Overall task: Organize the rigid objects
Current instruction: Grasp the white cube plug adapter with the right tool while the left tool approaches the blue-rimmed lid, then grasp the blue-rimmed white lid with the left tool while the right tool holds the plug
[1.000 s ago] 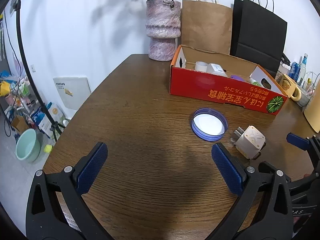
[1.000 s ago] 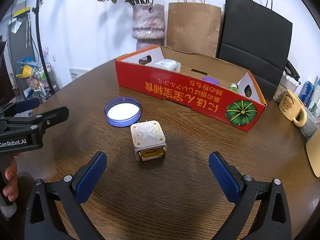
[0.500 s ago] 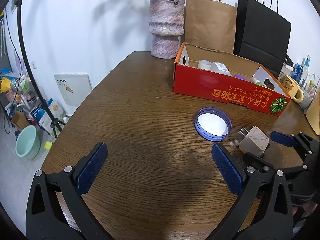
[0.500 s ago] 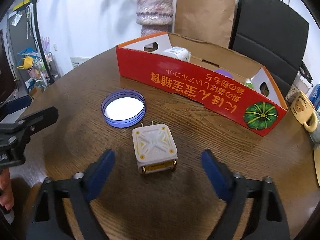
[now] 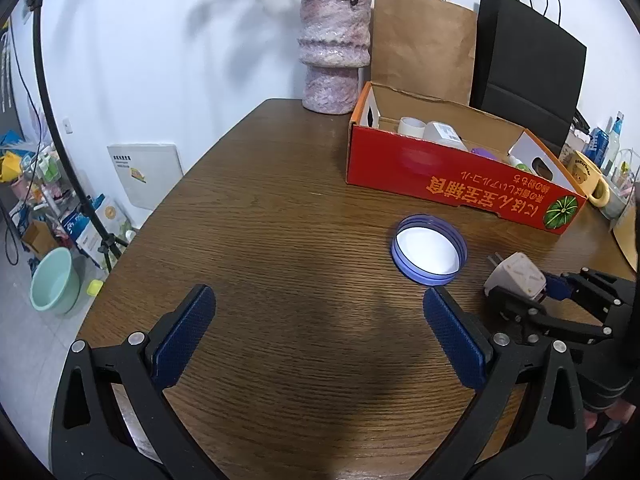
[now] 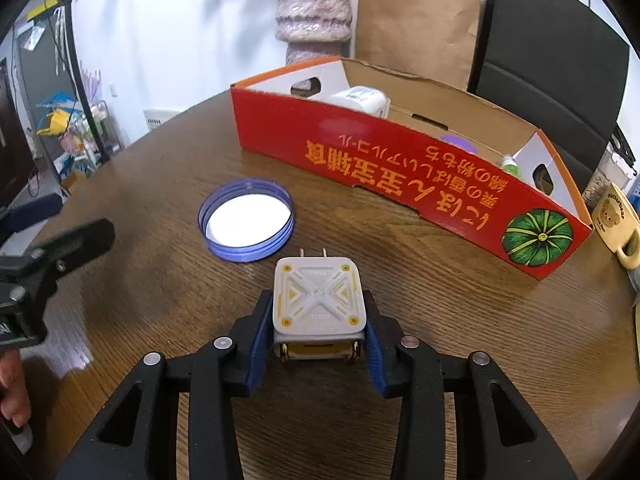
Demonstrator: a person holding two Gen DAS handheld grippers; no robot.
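Observation:
A white cube-shaped plug adapter [image 6: 319, 304] with yellow trim lies on the brown wooden table [image 6: 440, 320], its prongs pointing away. My right gripper [image 6: 318, 340] is shut on the adapter, blue pads against both sides. It also shows in the left wrist view [image 5: 516, 276], held by the right gripper [image 5: 532, 292]. A purple-rimmed round lid [image 6: 246, 224] lies open side up just beyond it, and shows in the left view [image 5: 429, 249]. My left gripper [image 5: 316, 336] is open and empty over bare table. A red cardboard box [image 6: 400, 168] holds several items.
A pink stone vase [image 5: 334, 44], a brown paper bag [image 5: 424, 48] and a black bag [image 5: 528, 64] stand behind the box [image 5: 460, 184]. A yellow bear mug [image 6: 618, 224] stands at the right. The table's rounded left edge drops to a cluttered floor with a green basin [image 5: 54, 280].
My right gripper moved forward around the plug adapter and closed on it. My left gripper stayed open and drew back slightly.

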